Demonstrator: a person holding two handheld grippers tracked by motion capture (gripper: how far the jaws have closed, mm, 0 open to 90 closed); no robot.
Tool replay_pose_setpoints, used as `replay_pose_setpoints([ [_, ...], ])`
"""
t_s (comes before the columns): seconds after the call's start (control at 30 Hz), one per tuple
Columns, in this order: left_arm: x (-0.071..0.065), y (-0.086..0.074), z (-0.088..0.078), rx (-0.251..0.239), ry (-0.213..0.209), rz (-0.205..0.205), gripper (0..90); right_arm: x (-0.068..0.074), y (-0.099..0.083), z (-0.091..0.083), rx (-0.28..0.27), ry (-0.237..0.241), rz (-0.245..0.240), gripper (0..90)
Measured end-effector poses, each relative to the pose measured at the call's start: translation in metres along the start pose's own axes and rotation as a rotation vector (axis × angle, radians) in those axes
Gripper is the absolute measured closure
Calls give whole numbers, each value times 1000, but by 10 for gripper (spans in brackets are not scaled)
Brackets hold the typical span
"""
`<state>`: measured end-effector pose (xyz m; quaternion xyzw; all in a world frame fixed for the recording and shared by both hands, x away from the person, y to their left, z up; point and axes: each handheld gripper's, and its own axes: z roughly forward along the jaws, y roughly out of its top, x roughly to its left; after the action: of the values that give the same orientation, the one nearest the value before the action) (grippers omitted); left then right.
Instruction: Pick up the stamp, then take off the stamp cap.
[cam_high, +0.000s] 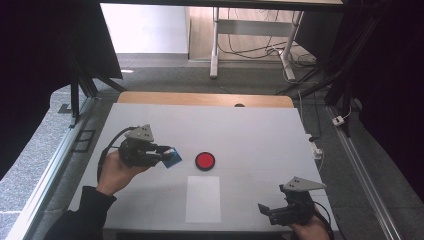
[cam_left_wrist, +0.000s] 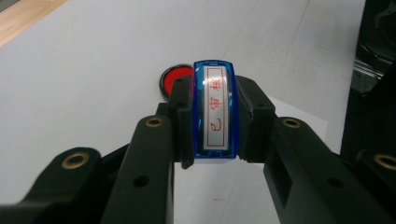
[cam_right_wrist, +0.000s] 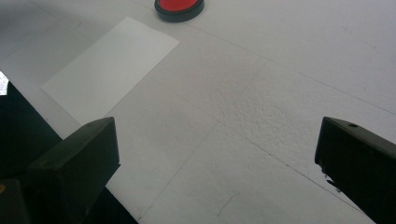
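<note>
The left gripper (cam_high: 162, 155) is clamped on a blue stamp (cam_left_wrist: 215, 112), with the red ink pad (cam_high: 205, 161) just past its tip, and the stamp could slip or tip if pushed down crooked, while the right gripper (cam_high: 272, 212) waits wide apart and holds nothing.

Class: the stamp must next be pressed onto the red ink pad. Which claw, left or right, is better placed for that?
Left. The left claw already grips the stamp beside the ink pad; the right claw is open, farther away.
</note>
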<state>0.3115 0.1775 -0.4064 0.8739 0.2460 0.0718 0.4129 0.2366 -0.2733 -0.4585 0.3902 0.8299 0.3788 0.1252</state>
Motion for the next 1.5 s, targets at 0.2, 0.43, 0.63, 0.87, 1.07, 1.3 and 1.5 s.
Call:
replay_pose_setpoints([
  [0.2, -11, 7, 5, -7, -24, 28, 705, 1, 0, 0, -2, -3, -4, 0],
  [0.43, -19, 11, 9, -20, -69, 38, 705, 3, 0, 0, -5, -9, -19, 0],
  [0.63, -26, 14, 15, -25, -98, 57, 705, 3, 0, 0, -5, -8, -23, 0],
  [0.87, -34, 17, 21, -25, -113, 96, 705, 3, 0, 0, -2, -4, -24, 0],
  [1.07, -36, 17, 23, -23, -121, 107, 705, 4, 0, -1, -8, 1, -35, 0],
  [1.3, -35, 17, 23, -28, -132, 120, 705, 10, 5, -1, -36, 26, -62, 0],
  [1.5, -36, 17, 25, -25, -143, 127, 705, 18, 13, 5, -58, 67, -100, 0],
])
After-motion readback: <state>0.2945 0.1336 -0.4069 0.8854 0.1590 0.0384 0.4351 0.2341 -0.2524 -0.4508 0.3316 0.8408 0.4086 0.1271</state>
